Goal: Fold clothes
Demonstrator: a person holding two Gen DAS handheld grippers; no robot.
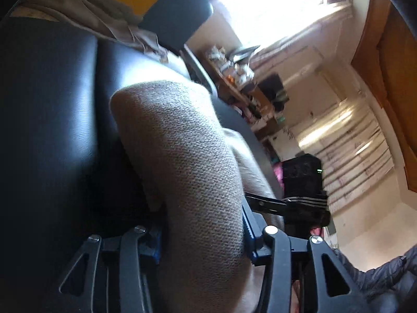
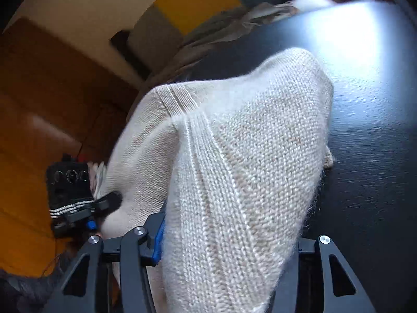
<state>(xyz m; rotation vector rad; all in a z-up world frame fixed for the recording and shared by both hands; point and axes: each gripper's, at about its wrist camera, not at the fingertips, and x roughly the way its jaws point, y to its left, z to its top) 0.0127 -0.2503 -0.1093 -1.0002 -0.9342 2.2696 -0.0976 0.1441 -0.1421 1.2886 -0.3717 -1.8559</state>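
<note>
The cream knitted wool sweater [image 2: 234, 161] fills most of what we see, lifted in a thick fold above the glossy black tabletop [image 2: 365, 130], with its far tip hanging close to that surface. We cannot tell whether the tip touches it. In the left wrist view the same knit [image 1: 187, 161] bulges forward over the dark tabletop [image 1: 52, 104]. Farther back on the tabletop lies a crumpled beige cloth [image 2: 234, 23], seen also from the left [image 1: 104, 15]. We hold the sweater from both sides: the left tongs [image 1: 203, 242] are pinching a fat bunch of knit between their blue-padded fingers, and the right tongs [image 2: 226, 247] likewise clamp the fold, which covers their right finger. Beside the sweater, the right wrist view shows the other black handheld tool [image 2: 73, 198].
</note>
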